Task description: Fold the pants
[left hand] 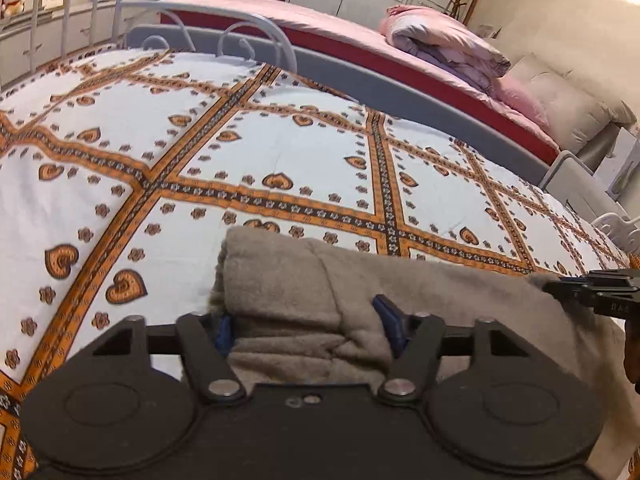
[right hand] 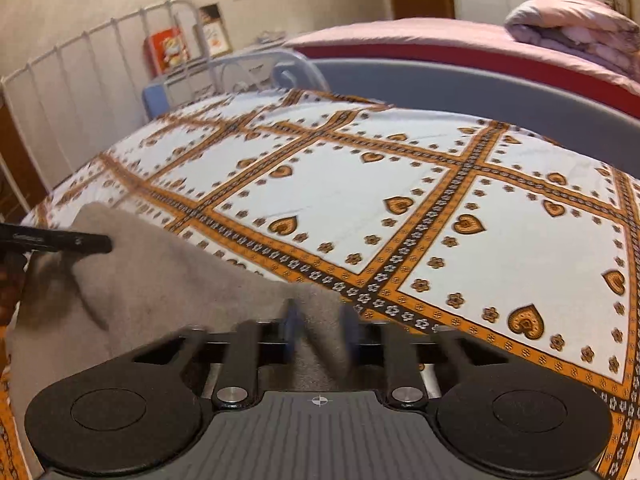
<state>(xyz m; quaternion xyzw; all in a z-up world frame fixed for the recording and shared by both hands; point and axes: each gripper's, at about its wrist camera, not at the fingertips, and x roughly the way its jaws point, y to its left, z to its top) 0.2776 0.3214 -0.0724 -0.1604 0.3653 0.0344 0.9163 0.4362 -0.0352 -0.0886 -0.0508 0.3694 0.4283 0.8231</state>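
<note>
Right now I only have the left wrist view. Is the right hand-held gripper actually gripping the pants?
Observer: It looks so. The right hand-held gripper has its fingers close together, and a ridge of the grey pants fills the gap, though it is blurred.
Operator: What lies ahead of it?
Observer: Flat patterned bedsheet.
Operator: How does my left one look from there?
Observer: The left hand-held gripper sits level over the pants' raised far corner.

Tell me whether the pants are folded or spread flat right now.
Folded, at least partly: in the left wrist view the grey pants show stacked layers with a rounded fold edge on the bedsheet. Both hand-held grippers hold cloth; the full shape is hidden.
</note>
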